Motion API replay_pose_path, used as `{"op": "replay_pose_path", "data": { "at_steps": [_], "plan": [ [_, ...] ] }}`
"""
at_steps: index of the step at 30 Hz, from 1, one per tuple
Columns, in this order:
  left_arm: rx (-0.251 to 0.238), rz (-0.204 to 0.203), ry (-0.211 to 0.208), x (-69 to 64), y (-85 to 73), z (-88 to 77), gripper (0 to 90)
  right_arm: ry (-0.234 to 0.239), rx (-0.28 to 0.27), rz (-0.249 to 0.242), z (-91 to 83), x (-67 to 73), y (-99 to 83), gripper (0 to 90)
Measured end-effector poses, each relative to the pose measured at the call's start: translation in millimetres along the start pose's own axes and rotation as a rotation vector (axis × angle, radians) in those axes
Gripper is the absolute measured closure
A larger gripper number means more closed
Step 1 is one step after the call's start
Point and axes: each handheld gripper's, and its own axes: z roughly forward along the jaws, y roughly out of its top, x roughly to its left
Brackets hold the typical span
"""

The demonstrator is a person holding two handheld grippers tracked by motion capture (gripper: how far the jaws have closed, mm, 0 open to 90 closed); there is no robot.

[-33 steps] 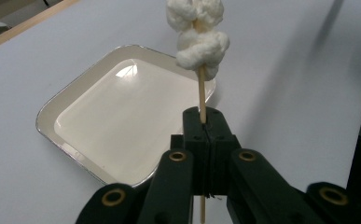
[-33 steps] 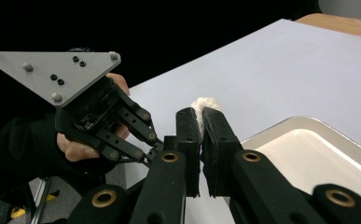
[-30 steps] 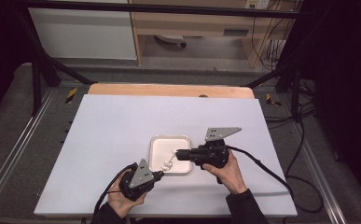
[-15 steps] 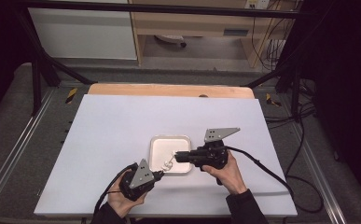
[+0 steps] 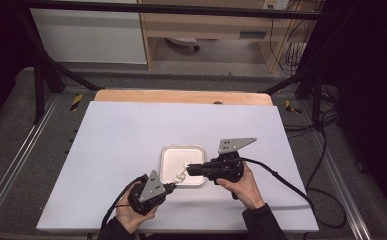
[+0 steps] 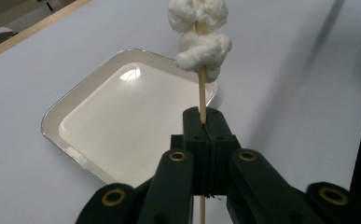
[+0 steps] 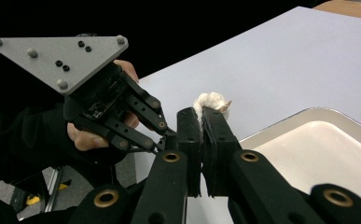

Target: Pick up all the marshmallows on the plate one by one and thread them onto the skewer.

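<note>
While your left gripper (image 6: 205, 126) clamps the skewer (image 6: 201, 95) over the tray (image 6: 122, 126), your right gripper (image 7: 201, 116) pinches its top white lump (image 7: 211, 101)

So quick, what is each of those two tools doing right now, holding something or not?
Left tool: closed on a wooden stick with white fluffy lumps threaded on it.
Right tool: closed, pinching a white fluffy lump above the tray.

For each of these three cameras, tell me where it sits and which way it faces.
High view: above the table, looking forward and down; both hands, left gripper, right gripper.
Left gripper view: along its shut jaws at the skewer, white pieces, tray.
Right gripper view: along its jaws pinching a piece.
All share the tray.
</note>
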Motion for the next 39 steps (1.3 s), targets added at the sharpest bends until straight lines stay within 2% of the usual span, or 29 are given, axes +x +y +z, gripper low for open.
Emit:
{"op": "replay_pose_path", "data": {
  "at_steps": [13, 28, 33, 35, 36, 39],
  "plan": [
    [0.0, -0.015, -0.002, 0.0, 0.6, 0.0, 89.3, 0.001, 0.005, 0.002, 2.2, -0.4, -3.4, 87.0],
    [-0.014, -0.015, 0.008, 1.0, 2.5, -4.4, 89.4, 0.018, 0.003, 0.004, 5.1, 0.1, -6.2, 87.1],
    [-0.015, -0.012, 0.005, -0.7, 3.3, -2.8, 89.4, 0.015, 0.016, 0.003, 7.4, -0.7, -8.8, 87.1],
    [-0.03, -0.013, 0.008, -0.1, 5.1, -5.1, 89.3, 0.02, 0.021, 0.005, 9.6, -0.4, -10.2, 87.1],
    [-0.021, 0.006, 0.023, -0.2, 6.2, -5.7, 89.3, 0.037, 0.033, 0.006, 12.5, -0.5, -11.9, 87.1],
    [-0.022, -0.023, 0.006, 2.4, 5.1, -3.7, 89.4, 0.03, 0.011, -0.01, 13.5, 0.3, -11.8, 86.6]
  ]
}}
